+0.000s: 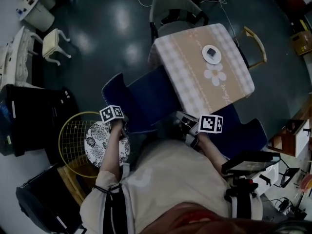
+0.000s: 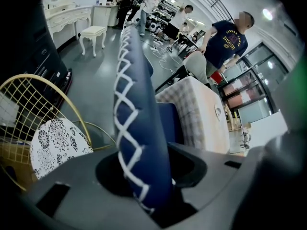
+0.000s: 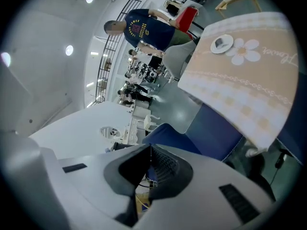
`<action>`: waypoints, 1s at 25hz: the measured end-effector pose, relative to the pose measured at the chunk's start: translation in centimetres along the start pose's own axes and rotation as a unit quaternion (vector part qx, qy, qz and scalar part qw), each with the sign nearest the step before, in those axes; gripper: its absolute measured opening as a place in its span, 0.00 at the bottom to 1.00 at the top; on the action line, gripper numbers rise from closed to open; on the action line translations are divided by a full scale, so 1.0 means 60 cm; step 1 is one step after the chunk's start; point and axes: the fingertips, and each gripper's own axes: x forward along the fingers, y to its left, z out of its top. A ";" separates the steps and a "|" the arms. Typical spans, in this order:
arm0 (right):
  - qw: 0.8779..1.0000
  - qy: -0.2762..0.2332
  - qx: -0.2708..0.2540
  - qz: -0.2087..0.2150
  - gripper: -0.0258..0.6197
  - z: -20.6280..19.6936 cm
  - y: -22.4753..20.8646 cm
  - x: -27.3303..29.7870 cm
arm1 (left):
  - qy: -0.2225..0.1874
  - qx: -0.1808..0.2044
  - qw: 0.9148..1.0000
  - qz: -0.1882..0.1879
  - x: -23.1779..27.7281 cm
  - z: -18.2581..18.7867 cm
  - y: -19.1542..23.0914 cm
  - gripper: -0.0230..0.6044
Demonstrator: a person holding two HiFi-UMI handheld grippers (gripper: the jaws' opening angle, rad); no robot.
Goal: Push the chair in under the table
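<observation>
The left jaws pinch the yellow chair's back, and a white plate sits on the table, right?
No: the left gripper pinches the blue chair by its back, as the left gripper view shows. The white plate does sit on the table.

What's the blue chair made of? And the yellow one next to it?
The blue chair looks padded, covered in smooth fabric or fake leather, with white criss-cross stitching along its edge. The yellow chair looks like thin gold-painted metal wire: you can see through its grid.

Cream short-sleeved shirt [image 1: 170, 174] with black straps [image 1: 113, 204] over both sleeves. Grey left tool [image 1: 123, 126] and right tool [image 1: 181, 122] each bear a black-and-white square-marker cube [image 1: 112, 113].
</observation>
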 end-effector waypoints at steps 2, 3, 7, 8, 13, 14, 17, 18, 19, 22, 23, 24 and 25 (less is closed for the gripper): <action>1.000 0.000 0.001 0.001 0.06 0.002 -0.001 0.004 | 0.005 0.010 1.000 0.005 0.000 0.002 0.001 0.28; 1.000 -0.001 0.001 0.001 0.06 0.002 -0.002 0.005 | 0.009 0.015 1.000 0.008 0.000 0.001 0.002 0.28; 1.000 0.000 0.002 0.002 0.06 -0.001 0.000 0.007 | 0.019 0.033 0.999 0.015 -0.003 0.003 -0.002 0.30; 1.000 -0.001 0.002 0.004 0.06 -0.002 0.002 0.006 | 0.019 0.037 0.999 0.015 -0.003 0.006 -0.005 0.30; 1.000 -0.004 0.004 0.006 0.06 -0.007 0.006 0.004 | 0.020 0.047 0.999 0.011 -0.008 0.031 -0.019 0.30; 1.000 -0.006 0.005 0.005 0.06 -0.007 0.005 0.001 | 0.020 0.047 0.999 0.011 -0.007 0.033 -0.019 0.30; 1.000 -0.022 0.011 -0.003 0.06 -0.007 -0.002 -0.015 | 0.020 0.032 0.999 0.013 -0.003 0.027 -0.015 0.30; 1.000 -0.028 0.010 -0.004 0.06 -0.002 -0.004 -0.017 | 0.015 0.025 1.000 0.010 0.001 0.031 -0.017 0.30; 0.999 -0.034 0.009 -0.003 0.06 0.006 -0.006 -0.017 | 0.009 0.020 1.000 0.005 0.005 0.038 -0.024 0.30; 0.999 -0.042 0.014 -0.003 0.06 0.013 -0.011 -0.017 | 0.000 0.015 1.000 -0.004 0.014 0.043 -0.040 0.30; 0.999 -0.040 0.017 -0.004 0.06 0.010 -0.013 -0.016 | -0.001 0.014 1.000 -0.004 0.014 0.041 -0.040 0.30; 0.999 -0.037 0.019 -0.003 0.06 0.007 -0.014 -0.014 | -0.003 0.012 1.000 -0.004 0.014 0.041 -0.039 0.30; 0.999 -0.033 0.019 -0.002 0.06 0.005 -0.014 -0.012 | -0.005 0.010 1.000 -0.005 0.013 0.040 -0.039 0.30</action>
